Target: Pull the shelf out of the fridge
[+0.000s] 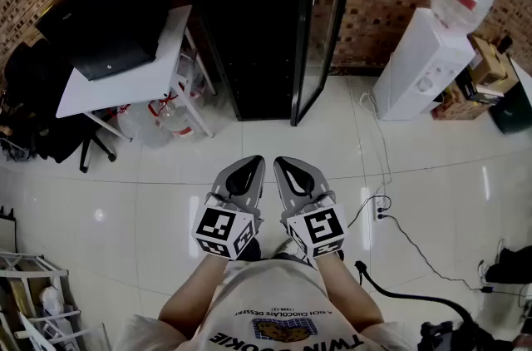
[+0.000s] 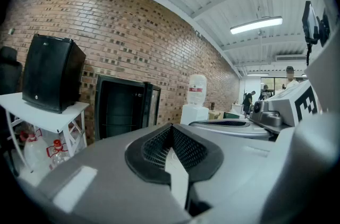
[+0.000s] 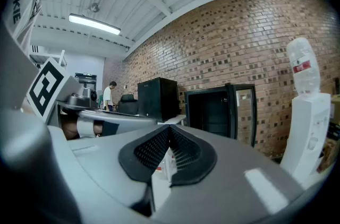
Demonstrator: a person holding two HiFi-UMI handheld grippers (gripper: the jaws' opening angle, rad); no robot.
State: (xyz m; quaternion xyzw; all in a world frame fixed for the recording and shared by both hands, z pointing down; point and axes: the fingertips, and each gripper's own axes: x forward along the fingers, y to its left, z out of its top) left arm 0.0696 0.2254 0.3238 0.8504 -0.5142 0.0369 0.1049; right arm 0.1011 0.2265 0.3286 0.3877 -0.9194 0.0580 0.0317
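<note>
Both closed, the left tongs (image 1: pixel 253 162) and right tongs (image 1: pixel 279 162) hover side by side.

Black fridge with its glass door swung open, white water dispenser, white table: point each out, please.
black fridge (image 1: pixel 249 42), head view, on its dark open interior.
white water dispenser (image 1: pixel 420 68), head view, on its white cabinet body.
white table (image 1: pixel 116 93), head view, on the bare tabletop.
</note>
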